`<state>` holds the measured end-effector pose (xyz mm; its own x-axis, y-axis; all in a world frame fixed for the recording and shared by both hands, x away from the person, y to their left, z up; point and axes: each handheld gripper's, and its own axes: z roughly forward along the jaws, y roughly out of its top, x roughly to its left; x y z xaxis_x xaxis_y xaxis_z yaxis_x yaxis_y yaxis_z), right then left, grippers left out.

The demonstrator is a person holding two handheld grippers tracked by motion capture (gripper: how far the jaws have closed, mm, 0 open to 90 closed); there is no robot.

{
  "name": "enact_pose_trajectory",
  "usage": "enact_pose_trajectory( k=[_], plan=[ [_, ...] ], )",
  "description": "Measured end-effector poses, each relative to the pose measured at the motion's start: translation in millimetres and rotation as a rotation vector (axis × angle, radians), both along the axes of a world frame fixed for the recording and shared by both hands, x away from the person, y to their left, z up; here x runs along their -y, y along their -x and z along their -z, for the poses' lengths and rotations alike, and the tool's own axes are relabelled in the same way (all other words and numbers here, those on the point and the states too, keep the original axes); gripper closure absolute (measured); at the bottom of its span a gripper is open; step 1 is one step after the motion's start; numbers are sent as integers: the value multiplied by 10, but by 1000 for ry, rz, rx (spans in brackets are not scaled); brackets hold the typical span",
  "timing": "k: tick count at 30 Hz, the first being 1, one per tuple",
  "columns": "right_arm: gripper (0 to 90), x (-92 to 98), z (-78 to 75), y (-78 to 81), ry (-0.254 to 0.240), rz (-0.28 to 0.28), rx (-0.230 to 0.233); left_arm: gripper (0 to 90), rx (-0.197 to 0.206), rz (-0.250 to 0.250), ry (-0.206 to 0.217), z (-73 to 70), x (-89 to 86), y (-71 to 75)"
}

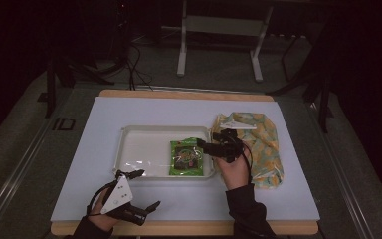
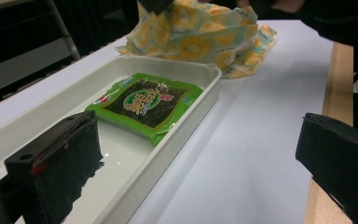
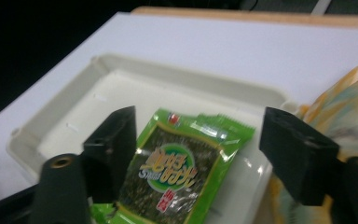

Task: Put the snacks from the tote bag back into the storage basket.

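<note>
A green seaweed snack packet (image 1: 186, 157) lies flat in the right end of a white tray (image 1: 139, 133) at mid-table. My right gripper (image 1: 206, 143) hovers open at the tray's right rim, pointing left. In the right gripper view its jaws stand wide apart on either side of the packet (image 3: 177, 172), above the tray (image 3: 74, 116), not touching it. My left gripper (image 1: 146, 189) rests open near the front edge, left of centre. In the left gripper view its jaws straddle the tray's near rim (image 2: 168, 154), with the packet (image 2: 144, 105) beyond.
A yellow patterned bag (image 1: 261, 144) lies crumpled just right of the tray, under the right hand; it also appears as the bag (image 2: 200, 37) and the bag (image 3: 349, 116). A white sheet (image 1: 104, 114) covers the wooden table. A metal frame (image 1: 219, 30) and cables stand beyond.
</note>
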<state>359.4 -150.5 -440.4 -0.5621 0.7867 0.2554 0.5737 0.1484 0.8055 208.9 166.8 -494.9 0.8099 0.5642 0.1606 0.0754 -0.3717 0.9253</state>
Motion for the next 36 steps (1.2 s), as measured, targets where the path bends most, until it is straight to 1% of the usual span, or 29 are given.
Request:
enact_pose_trajectory(
  k=[1, 2, 3, 5, 6, 8, 10, 14, 18, 20, 23, 25, 26, 28, 30, 31, 33, 35, 36],
  plan=[
    [211, 26, -21, -3, -9, -5, 3, 5, -2, 0, 1, 1, 0, -1],
    [200, 61, -50, -9, -19, -19, 9, 5, -2, 0, 1, 1, 0, -1],
    [205, 90, -81, -13, -19, -10, 12, 4, -2, 0, 2, 1, 1, -1],
    [198, 148, -136, -26, 6, -14, 16, 4, -2, -1, 0, 1, 2, 0],
    [177, 175, -164, -28, 20, -10, 29, 4, -1, -1, 1, 1, 2, 1],
    [157, 241, -209, -36, 22, -14, 35, 5, -1, -2, 2, 0, 0, 2],
    [157, 306, -244, -42, 38, -5, 50, 4, -2, -2, 2, 0, 0, -1],
    [157, 433, -325, -61, 26, 17, 60, 4, -3, 0, 6, 0, 4, -2],
    [158, 511, -387, -64, 67, 25, 82, 5, -3, -3, 6, 0, -1, -1],
    [158, 576, -397, -50, 101, 20, 99, 4, -4, -2, 5, 0, 0, -1],
    [158, 631, -392, -36, 112, 31, 110, 4, -5, -2, 3, 3, 4, -4],
    [158, 717, -382, -12, 114, 41, 117, 5, -6, -3, 5, 3, 4, -4],
    [158, 750, -370, -2, 122, 42, 120, 5, -5, -3, 4, 3, 4, -4],
    [157, 767, -364, 8, 123, 44, 119, 4, -6, -4, 4, 4, 4, -4],
    [154, 813, -348, 39, 121, 51, 128, 5, -6, -5, 4, 5, 6, -6],
    [145, 854, -332, 75, 145, 63, 146, 4, -6, -4, 4, 5, 6, -7],
    [145, 870, -323, 87, 148, 65, 145, 4, -6, -6, 2, 6, 4, -7],
    [142, 916, -297, 114, 153, 64, 132, 4, -7, -5, 3, 7, 4, -10],
    [141, 936, -289, 136, 153, 71, 136, 4, -8, -5, 3, 11, 7, -12]
  ],
)
